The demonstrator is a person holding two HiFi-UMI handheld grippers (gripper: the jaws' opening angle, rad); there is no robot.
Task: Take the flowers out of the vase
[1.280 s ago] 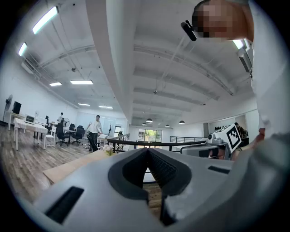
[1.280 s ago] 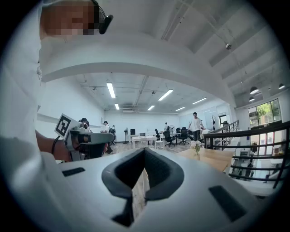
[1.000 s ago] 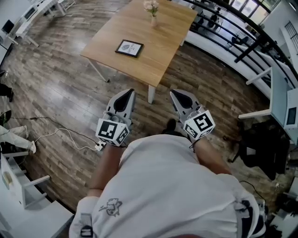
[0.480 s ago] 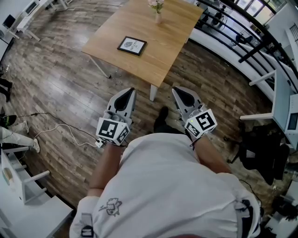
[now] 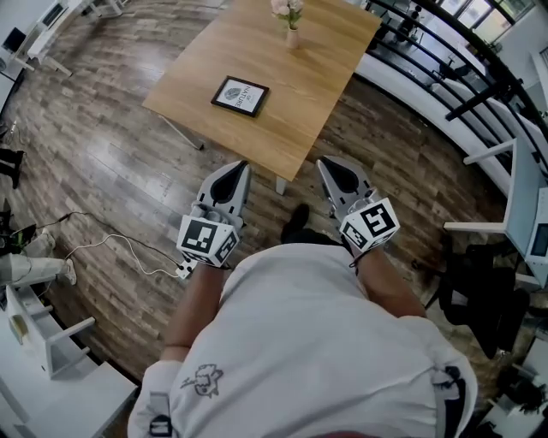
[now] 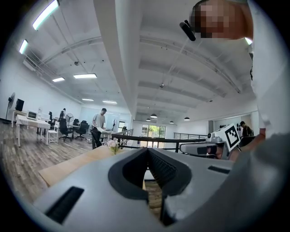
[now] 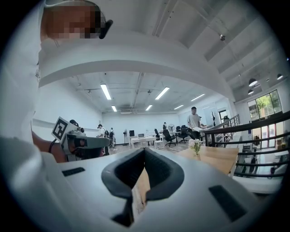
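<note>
Stepped closer to the wooden surface (image 5: 291, 103) since a second ago, near edge now just ahead of the left tool (image 5: 238, 168) and right tool (image 5: 330, 164).

Both tools side by side, pointing level toward the surface, well short of anything on it. Left tool clamped together on nothing, pads meeting at the tips in the left gripper view; right tool same deal in the right gripper view, pressed closed and empty. Pale pink flowers (image 5: 287, 8) upright in the little vase (image 5: 293, 38) way over at the far end of the surface, well apart from either tool. Dark framed picture (image 5: 240, 95) flat on the surface, closer in, apart from the vase. Dark shoe (image 5: 295, 224) on the plank floor (image 5: 111, 162) between the two tools, white cable (image 5: 111, 244) snaking across the floor off to the left.
</note>
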